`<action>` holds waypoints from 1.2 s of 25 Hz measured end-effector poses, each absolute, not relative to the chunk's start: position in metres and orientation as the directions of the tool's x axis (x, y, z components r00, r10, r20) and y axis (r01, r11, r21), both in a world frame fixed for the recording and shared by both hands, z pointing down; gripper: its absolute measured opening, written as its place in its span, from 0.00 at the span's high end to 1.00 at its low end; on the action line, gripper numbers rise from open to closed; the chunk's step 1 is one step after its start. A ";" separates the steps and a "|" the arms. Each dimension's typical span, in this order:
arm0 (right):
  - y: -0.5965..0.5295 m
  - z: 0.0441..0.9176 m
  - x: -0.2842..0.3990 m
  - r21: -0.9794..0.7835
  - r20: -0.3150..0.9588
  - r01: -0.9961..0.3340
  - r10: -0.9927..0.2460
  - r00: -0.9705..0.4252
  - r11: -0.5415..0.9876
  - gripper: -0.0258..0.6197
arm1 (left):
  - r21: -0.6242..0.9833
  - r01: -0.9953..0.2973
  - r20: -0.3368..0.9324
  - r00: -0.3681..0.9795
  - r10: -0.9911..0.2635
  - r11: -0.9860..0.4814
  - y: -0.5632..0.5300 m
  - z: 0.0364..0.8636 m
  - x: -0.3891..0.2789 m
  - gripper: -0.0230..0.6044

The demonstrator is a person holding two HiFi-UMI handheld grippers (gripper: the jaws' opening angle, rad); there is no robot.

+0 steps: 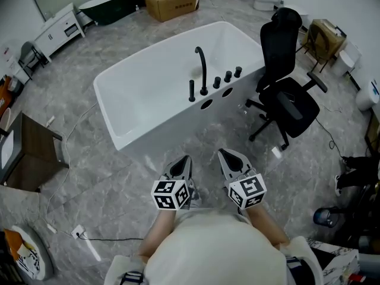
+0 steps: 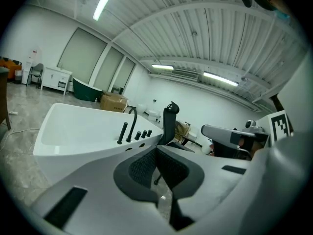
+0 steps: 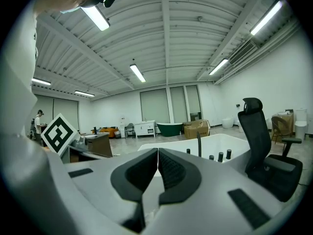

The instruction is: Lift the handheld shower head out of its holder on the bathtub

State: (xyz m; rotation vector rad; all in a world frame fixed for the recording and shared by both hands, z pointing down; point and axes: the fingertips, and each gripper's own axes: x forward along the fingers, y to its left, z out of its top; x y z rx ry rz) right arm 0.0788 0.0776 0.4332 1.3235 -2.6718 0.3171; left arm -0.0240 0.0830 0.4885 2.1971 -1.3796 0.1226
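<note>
Head view: shower head [image 1: 192,91] well beyond left tongs [image 1: 186,159], right tongs [image 1: 222,153], both closed

The black office chair [image 1: 279,52] covers the right corner of the white bathtub [image 1: 142,94] from me. The slim black handheld shower head [image 1: 192,91] is too small for me to make out its holder.

We note: bathtub [image 1: 148,94] white, glossy, smooth, prob. acrylic. On bathtub rim, handheld shower head [image 1: 192,91], spout [image 1: 202,70], knobs [image 1: 227,76]: matt black, metal-looking. Floor [image 1: 89,159] round bathtub: grey marble-look tile, low sheen. Office chair [image 1: 291,100] beside bathtub: black, matt; cloth or mesh, we can't tell. Cardboard box [image 1: 172,0] beyond bathtub: brown, dull. Left gripper [image 1: 186,159] & right gripper [image 1: 224,153], near side of bathtub: grey matt plastic shells; pads [image 2: 144,168] dark, ribbed.
</note>
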 end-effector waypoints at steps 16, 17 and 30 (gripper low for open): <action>-0.047 0.438 0.027 -0.134 0.244 -0.836 -0.800 -0.548 0.532 0.93 | 0.406 -0.843 0.360 0.502 -0.786 -0.352 -0.037 0.494 -0.085 0.93; -0.054 0.439 0.025 -0.135 0.244 -0.836 -0.800 -0.548 0.531 0.93 | 0.404 -0.843 0.360 0.504 -0.785 -0.355 -0.043 0.495 -0.087 0.93; -0.120 0.457 0.008 -0.131 0.271 -0.851 -0.807 -0.525 0.509 0.93 | 0.409 -0.844 0.407 0.508 -0.759 -0.345 -0.098 0.515 -0.108 0.93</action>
